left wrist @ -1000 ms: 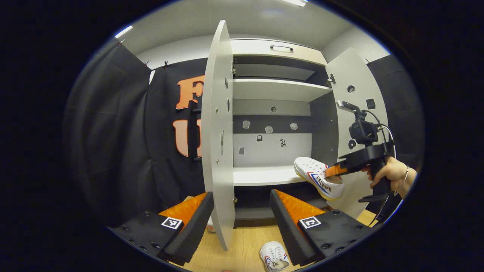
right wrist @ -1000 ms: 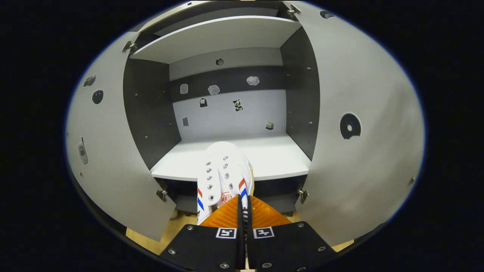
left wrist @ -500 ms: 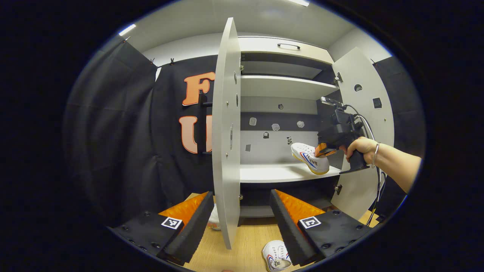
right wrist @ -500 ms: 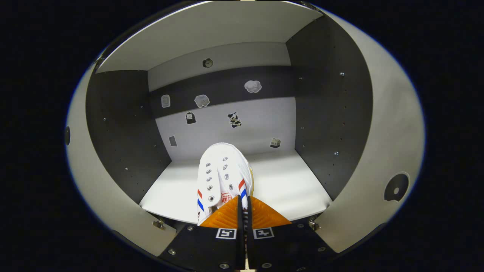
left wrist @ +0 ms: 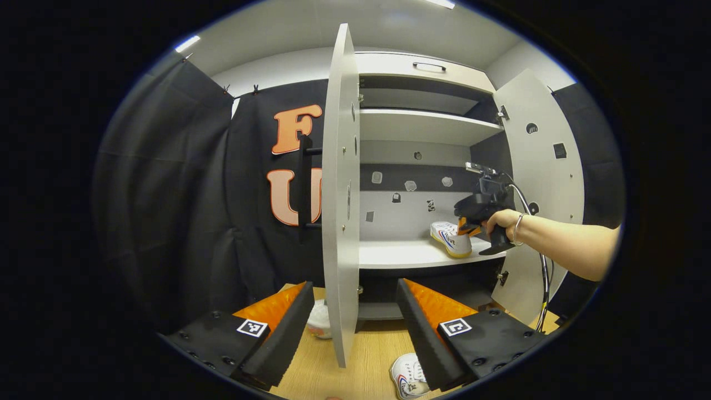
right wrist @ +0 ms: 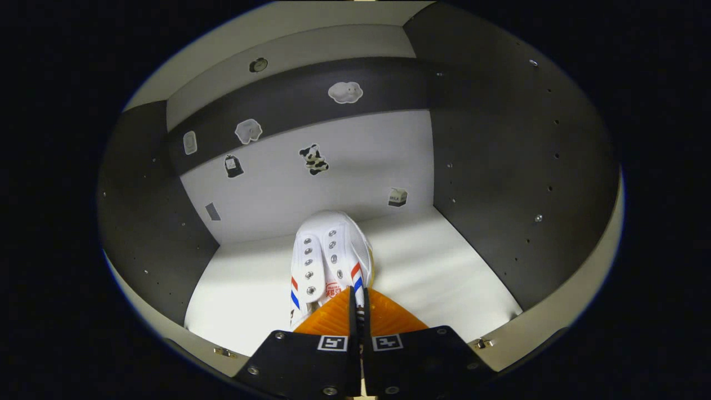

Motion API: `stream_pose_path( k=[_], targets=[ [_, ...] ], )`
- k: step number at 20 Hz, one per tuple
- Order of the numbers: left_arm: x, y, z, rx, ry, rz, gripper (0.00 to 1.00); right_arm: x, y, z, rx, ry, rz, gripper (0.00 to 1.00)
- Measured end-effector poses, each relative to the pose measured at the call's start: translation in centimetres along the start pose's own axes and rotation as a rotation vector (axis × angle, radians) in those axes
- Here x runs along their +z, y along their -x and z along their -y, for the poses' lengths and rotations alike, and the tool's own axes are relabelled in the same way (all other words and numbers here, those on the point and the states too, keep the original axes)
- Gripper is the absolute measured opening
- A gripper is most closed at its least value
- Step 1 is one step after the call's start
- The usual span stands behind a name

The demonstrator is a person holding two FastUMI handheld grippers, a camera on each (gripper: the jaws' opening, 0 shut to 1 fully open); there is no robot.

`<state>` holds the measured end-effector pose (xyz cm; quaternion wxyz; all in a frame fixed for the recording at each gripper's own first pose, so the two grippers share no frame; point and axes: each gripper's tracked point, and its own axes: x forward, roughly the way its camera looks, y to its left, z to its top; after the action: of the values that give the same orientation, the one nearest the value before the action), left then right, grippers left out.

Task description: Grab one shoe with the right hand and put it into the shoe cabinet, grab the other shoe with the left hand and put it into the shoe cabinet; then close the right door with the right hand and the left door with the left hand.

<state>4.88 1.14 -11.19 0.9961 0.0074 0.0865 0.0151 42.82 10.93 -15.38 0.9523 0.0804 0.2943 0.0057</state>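
a: nearest in the right gripper view, the right gripper (right wrist: 355,300) has its orange fingers clamped on the heel of a white canvas shoe with red and blue stripes (right wrist: 328,261), toe towards the sticker-dotted back wall, over the pale shelf (right wrist: 455,283).

b: the left gripper view has the left gripper (left wrist: 353,319) with fingers wide apart, a second white shoe (left wrist: 408,378) on the wooden floor (left wrist: 366,355), then the open grey left door (left wrist: 339,194), a hand (left wrist: 500,222), the open right door (left wrist: 547,183).
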Motion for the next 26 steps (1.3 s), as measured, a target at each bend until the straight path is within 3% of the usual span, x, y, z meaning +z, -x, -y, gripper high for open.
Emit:
stream_pose_path(
  k=[2, 6, 12, 14, 19, 26],
  targets=[
    [0.0, -0.1, 0.0, 0.001, -0.005, -0.004, 0.96, -0.1, -0.2, -0.1, 0.007, -0.015, -0.012, 0.02],
    [0.4, 0.0, 0.2, 0.006, -0.007, 0.001, 0.96, 1.7, 1.5, -0.6, 0.032, 0.008, 0.072, 0.18],
    [0.5, 0.3, 1.0, -0.004, 0.005, 0.005, 0.96, 2.6, 9.6, -0.5, 0.081, 0.050, 0.208, 0.29],
    [0.4, 0.8, 1.1, -0.001, 0.008, 0.005, 0.94, 1.9, 12.4, 0.0, 0.089, 0.064, 0.246, 0.37],
    [-0.1, 1.7, 1.6, -0.002, 0.012, -0.002, 0.94, -0.3, 18.7, 1.6, 0.110, 0.079, 0.325, 0.70],
    [-3.9, 2.2, 3.0, -0.025, 0.014, -0.067, 0.97, -3.2, 26.7, 3.6, 0.103, 0.149, 0.426, 0.86]
  ],
)
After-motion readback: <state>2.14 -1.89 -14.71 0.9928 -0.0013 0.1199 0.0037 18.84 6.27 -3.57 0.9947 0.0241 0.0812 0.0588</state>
